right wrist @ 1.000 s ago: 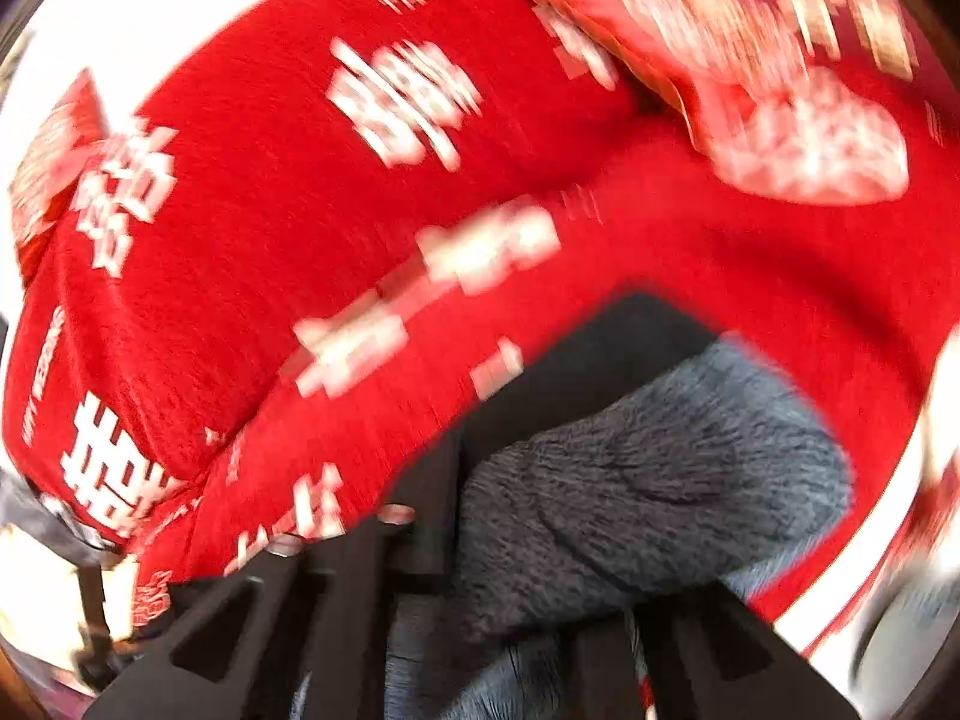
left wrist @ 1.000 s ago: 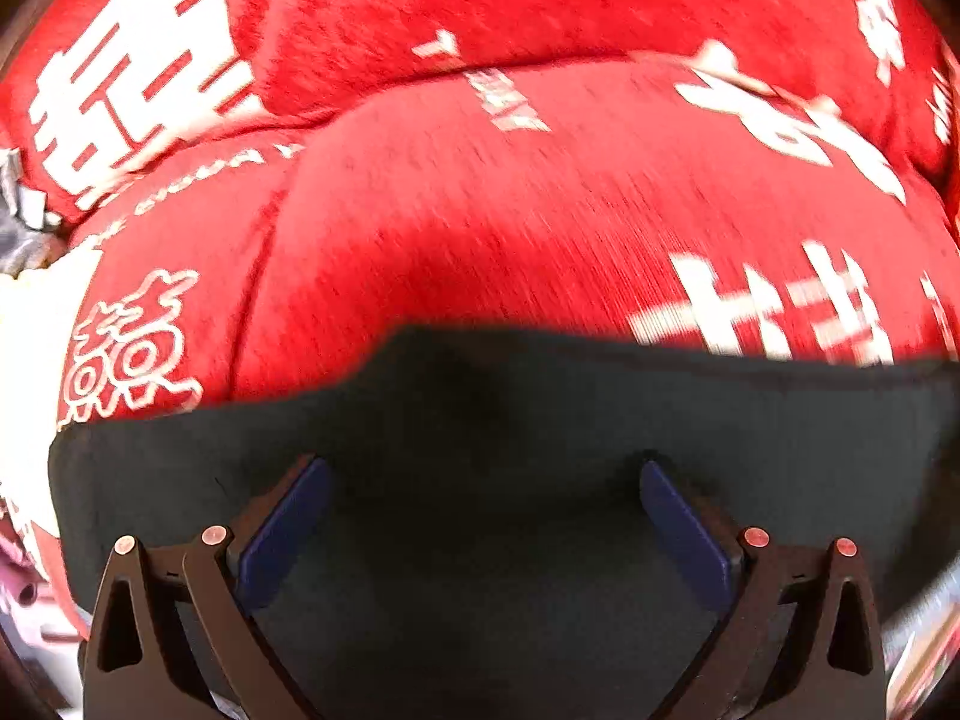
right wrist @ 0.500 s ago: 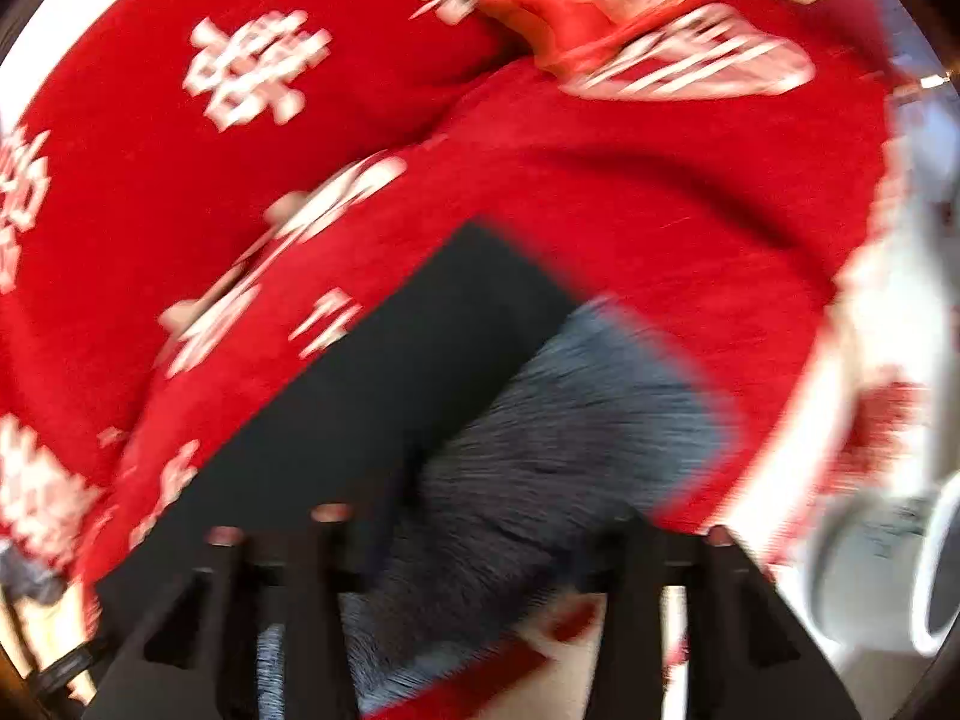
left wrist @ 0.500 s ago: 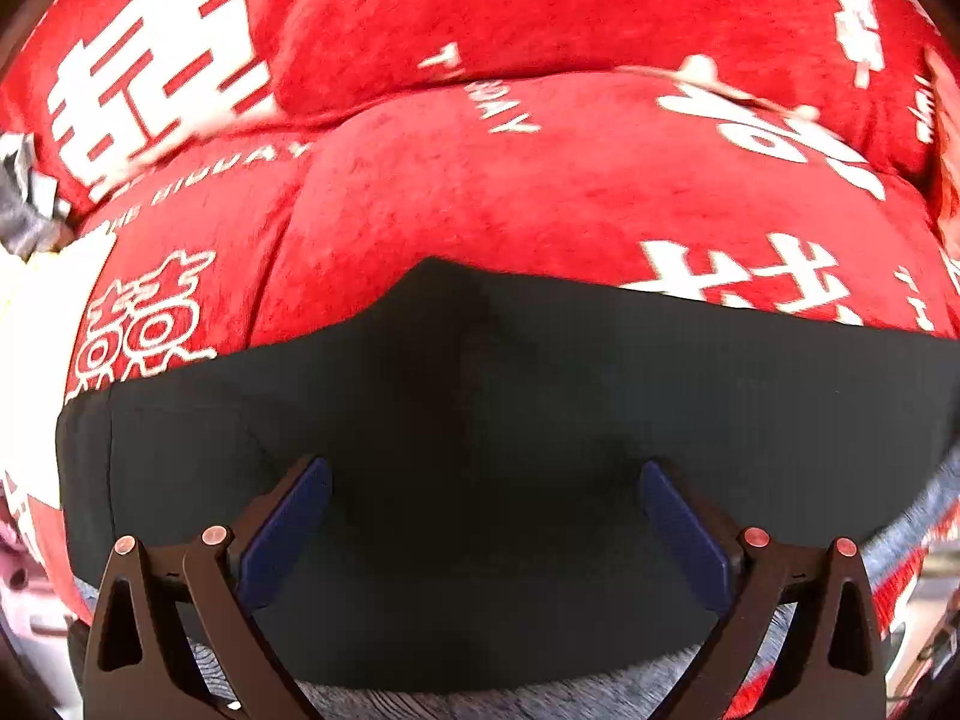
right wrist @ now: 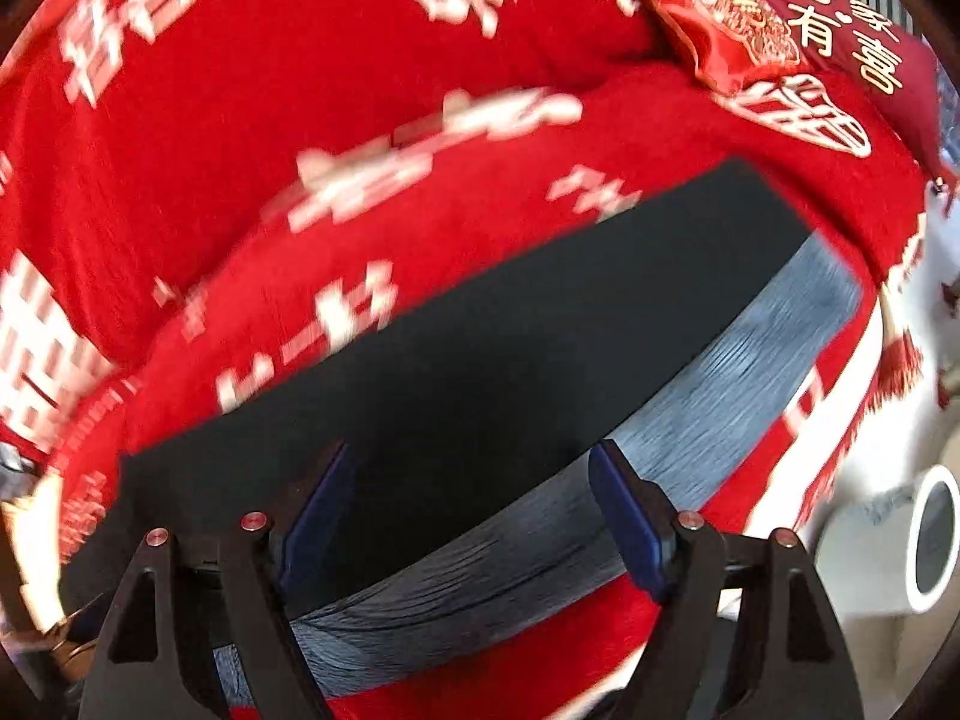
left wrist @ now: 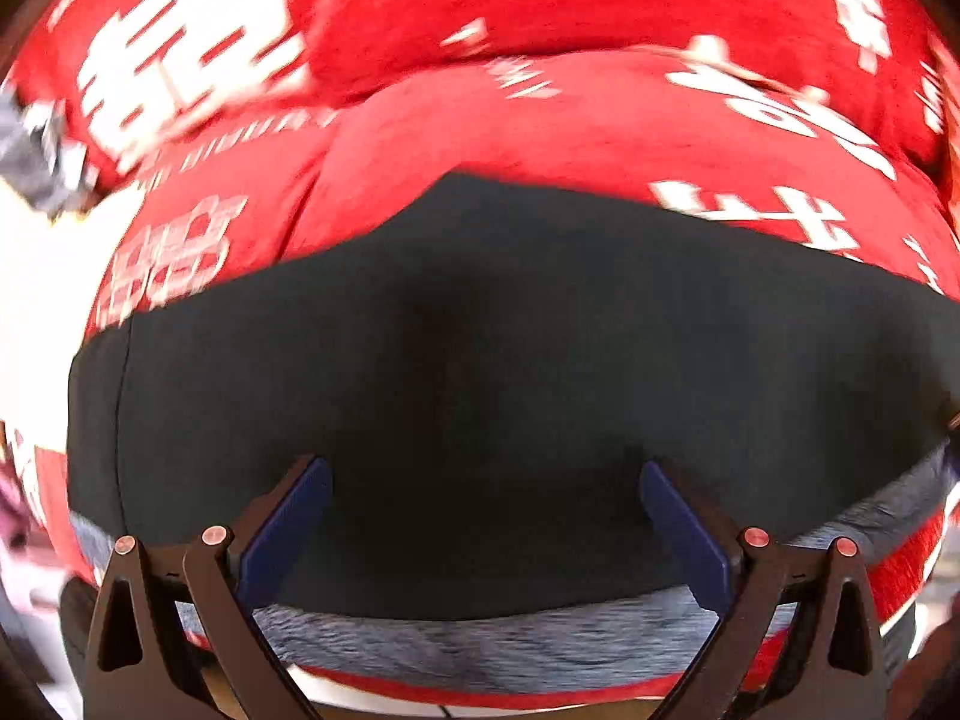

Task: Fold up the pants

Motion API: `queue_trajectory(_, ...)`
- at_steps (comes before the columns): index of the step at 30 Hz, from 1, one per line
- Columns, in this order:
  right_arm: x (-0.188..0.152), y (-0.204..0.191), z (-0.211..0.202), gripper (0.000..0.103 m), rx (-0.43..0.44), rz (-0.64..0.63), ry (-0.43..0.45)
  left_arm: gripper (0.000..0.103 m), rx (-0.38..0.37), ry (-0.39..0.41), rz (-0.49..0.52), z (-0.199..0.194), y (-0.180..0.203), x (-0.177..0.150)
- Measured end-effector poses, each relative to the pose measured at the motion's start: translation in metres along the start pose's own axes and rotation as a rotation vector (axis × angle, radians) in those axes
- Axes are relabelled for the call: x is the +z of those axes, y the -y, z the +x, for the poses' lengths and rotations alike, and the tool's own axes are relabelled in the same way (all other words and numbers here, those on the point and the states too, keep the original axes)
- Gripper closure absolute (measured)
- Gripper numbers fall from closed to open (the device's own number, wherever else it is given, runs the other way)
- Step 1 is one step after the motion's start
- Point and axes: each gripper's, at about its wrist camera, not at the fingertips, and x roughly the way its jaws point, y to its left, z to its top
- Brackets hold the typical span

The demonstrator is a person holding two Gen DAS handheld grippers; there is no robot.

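Bed cover [left wrist: 600, 138]: I saw red bedding with white printed characters filling both views. It served as my folding surface, soft and broad enough to take the whole garment.

Pants [left wrist: 480, 372]: The dark pants lay flat on the red cover, directly under both grippers. A grey fleecy inner face [right wrist: 720, 396] showed as a band along the near edge, where the top layer stopped short of the one beneath. I judged the fabric had been doubled over once, so the fold looked partly made.

Pillow [right wrist: 780, 42]: A red embroidered cushion sat at the far right of the right wrist view, well apart from the pants and out of my way.

White cylinder [right wrist: 924, 540]: A white round-rimmed object stood beside the bed at the right edge; I could not tell what it was.

Left gripper [left wrist: 483, 531]: Its jaws stood wide apart above the dark cloth with nothing pinched between the blue pads [left wrist: 288, 528]. I read it as hovering over the fold, not holding it.

Right gripper [right wrist: 468, 516]: Its jaws were opening, and the pads [right wrist: 624, 516] did not press on any cloth; the grey band simply lay under them. I judged the edge was let go there so the layer could settle.

Next move: Probably smoothing, or taking a fresh edge for another fold.
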Motion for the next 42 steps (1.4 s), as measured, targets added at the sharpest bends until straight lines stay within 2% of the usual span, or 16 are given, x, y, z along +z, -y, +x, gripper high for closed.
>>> queue_trajectory(3,0.000,-0.009,0.020,0.017,-0.113,-0.049,0.002,0.000,-0.025,-0.029,-0.113,0.009,-0.031,0.001)
queue_trajectory(6,0.017,0.023,0.022,0.017,-0.099,0.049,0.017,0.000,-0.004,-0.019,-0.155,0.008,-0.050,0.000)
queue_trajectory(10,0.045,0.113,0.031,0.017,-0.182,0.306,0.007,0.000,-0.040,-0.031,-0.185,0.011,-0.069,-0.003)
queue_trajectory(12,0.053,0.163,0.037,0.012,-0.194,0.430,0.020,0.000,-0.041,-0.027,-0.186,0.011,-0.074,-0.005)
queue_trajectory(15,0.063,0.206,0.044,0.004,-0.160,0.481,0.010,0.000,-0.039,-0.029,-0.198,0.012,-0.084,-0.003)
queue_trajectory(16,0.065,0.208,0.037,0.005,-0.202,0.480,0.011,0.000,-0.029,-0.028,-0.207,0.010,-0.086,-0.002)
queue_trajectory(18,0.066,0.191,0.006,0.011,-0.280,0.422,0.107,0.000,-0.020,-0.008,-0.225,0.004,-0.085,-0.003)
queue_trajectory(21,0.064,0.126,-0.025,0.010,-0.237,0.253,0.234,0.000,-0.040,0.012,-0.194,-0.004,-0.068,-0.005)
queue_trajectory(24,0.057,0.063,-0.019,0.006,-0.057,0.115,0.190,0.000,-0.035,0.024,-0.079,-0.007,-0.043,-0.009)
queue_trajectory(27,0.051,0.035,0.011,0.006,-0.019,0.063,0.103,0.000,-0.020,0.020,-0.060,-0.003,-0.047,-0.010)
queue_trajectory(30,0.056,0.068,0.038,0.006,-0.068,0.105,0.052,0.000,0.000,-0.004,-0.154,0.007,-0.076,-0.010)
queue_trajectory(32,0.062,0.105,0.040,0.004,-0.076,0.143,0.114,0.000,0.014,-0.026,-0.243,0.019,-0.107,-0.011)
queue_trajectory(34,0.075,0.144,0.043,0.003,-0.154,0.182,0.117,0.000,-0.060,-0.021,-0.309,0.024,-0.128,-0.015)
queue_trajectory(37,0.096,0.199,0.051,0.000,-0.215,0.250,0.129,0.000,-0.046,-0.006,-0.265,0.022,-0.123,-0.015)
queue_trajectory(40,0.107,0.212,0.053,0.000,-0.278,0.253,0.122,0.000,-0.008,0.008,-0.236,0.018,-0.112,-0.016)
queue_trajectory(42,0.101,0.214,0.041,0.000,-0.240,0.330,0.112,0.000,-0.030,0.008,-0.235,0.014,-0.113,-0.015)
